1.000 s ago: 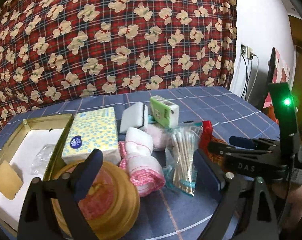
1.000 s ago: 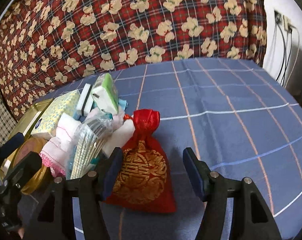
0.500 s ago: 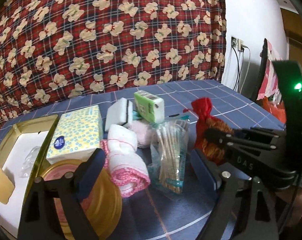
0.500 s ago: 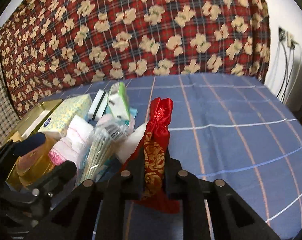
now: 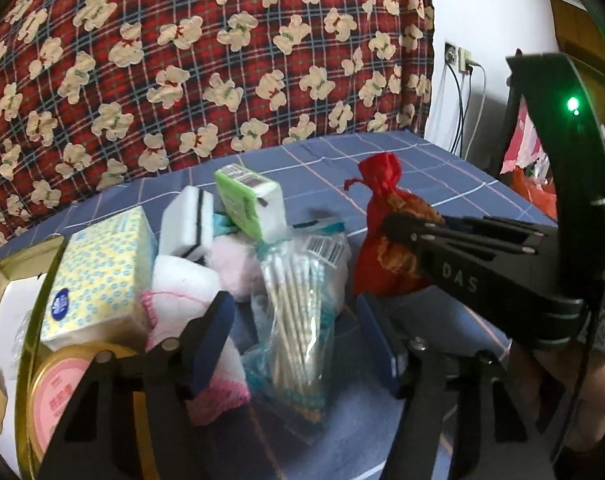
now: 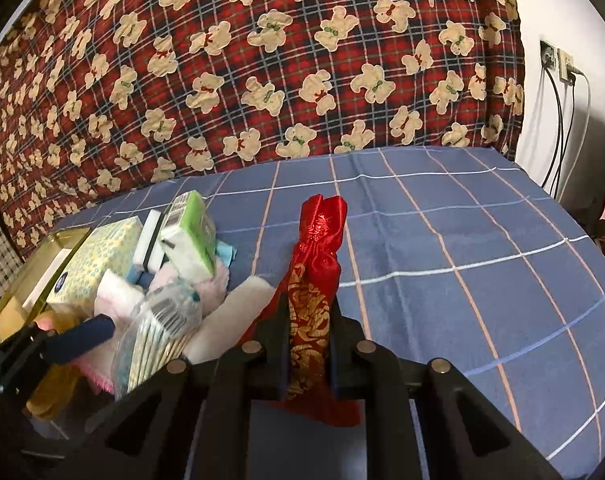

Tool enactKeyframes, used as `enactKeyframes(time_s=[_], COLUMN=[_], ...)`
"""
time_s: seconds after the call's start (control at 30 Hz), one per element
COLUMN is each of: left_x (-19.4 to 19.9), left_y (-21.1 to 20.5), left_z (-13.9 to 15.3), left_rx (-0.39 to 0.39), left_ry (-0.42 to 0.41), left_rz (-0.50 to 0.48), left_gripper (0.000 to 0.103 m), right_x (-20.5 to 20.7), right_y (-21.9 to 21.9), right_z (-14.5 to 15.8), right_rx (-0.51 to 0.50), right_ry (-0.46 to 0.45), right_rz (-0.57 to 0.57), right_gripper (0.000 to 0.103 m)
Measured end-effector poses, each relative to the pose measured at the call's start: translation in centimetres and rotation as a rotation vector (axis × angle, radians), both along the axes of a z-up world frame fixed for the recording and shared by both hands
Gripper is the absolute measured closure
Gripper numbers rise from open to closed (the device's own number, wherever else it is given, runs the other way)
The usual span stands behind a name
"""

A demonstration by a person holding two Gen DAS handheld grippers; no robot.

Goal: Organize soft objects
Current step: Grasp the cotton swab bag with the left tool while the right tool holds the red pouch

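Note:
My right gripper [image 6: 308, 316] is shut on a red and gold drawstring pouch [image 6: 314, 280] and holds it upright above the blue checked cloth; the pouch also shows in the left wrist view [image 5: 386, 248]. My left gripper [image 5: 298, 320] is open and empty over a bag of cotton swabs [image 5: 298, 312] and a pink-edged white cloth roll [image 5: 182, 292]. Behind them lie a yellow tissue pack [image 5: 98, 272], a white sponge [image 5: 186, 224], a green tissue pack [image 5: 250, 204] and a pink fluffy pad [image 5: 234, 260].
A gold tin tray [image 5: 30, 320] sits at the left edge with a round gold tin [image 5: 58, 392] against it. A red bear-print quilt [image 6: 262, 80] rises behind the table. The blue cloth [image 6: 462, 260] stretches to the right. Wall sockets with cables [image 6: 558, 64] are at the far right.
My right gripper has closed on the red pouch and lifted it upright off the cloth. My left gripper has moved in closer over the swab bag.

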State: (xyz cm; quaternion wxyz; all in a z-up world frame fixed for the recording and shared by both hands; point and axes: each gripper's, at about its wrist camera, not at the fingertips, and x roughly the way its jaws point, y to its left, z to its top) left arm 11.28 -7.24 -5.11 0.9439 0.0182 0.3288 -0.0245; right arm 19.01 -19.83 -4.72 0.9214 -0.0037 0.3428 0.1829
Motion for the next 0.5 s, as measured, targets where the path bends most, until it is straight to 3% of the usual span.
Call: enactKeyframes(time_s=[0.07,0.27,0.5], left_x=[0.5,1.8,1.8], left_y=[-0.1,-0.3,0.0], left_z=[-0.2,-1.3,-1.5], left_rx=[0.003,-0.002,-0.034], left_ry=[0.012,0.074,0.081], left_rz=[0.001,-0.008,-0.013], left_gripper=[0.041,0.063,0.075], right_x=[0.2,0.1,0.0], right_y=[0.2,0.1,0.2], right_z=[-0.1,0.0,-0.1], right_rx=[-0.006,0.006,-0.001], right_ry=[-0.007,-0.013,-0.026], right_rz=[-0.007,-0.013,-0.019], right_gripper=[0.087,0.087,0.087])
